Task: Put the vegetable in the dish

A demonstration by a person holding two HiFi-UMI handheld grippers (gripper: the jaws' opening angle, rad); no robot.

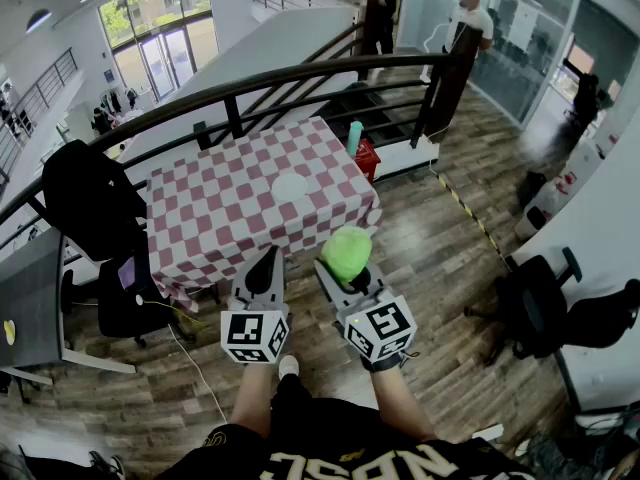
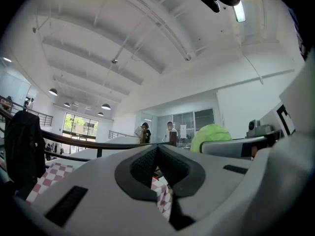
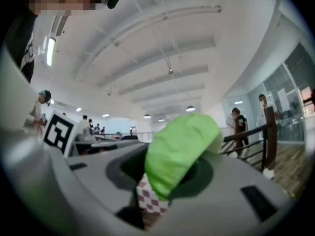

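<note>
Holding a green vegetable (image 1: 347, 253) between your right gripper (image 1: 343, 270) fingers.
Your left gripper (image 1: 268, 255) fingers are pressed together, empty; dish (image 1: 290, 188) on tabletop (image 1: 215, 218).

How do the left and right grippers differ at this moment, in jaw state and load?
The left gripper is shut on nothing; the right gripper grips the green vegetable. The left gripper's jaws touch, the right gripper's stand apart around the vegetable. Both hang short of the checkered table.
</note>
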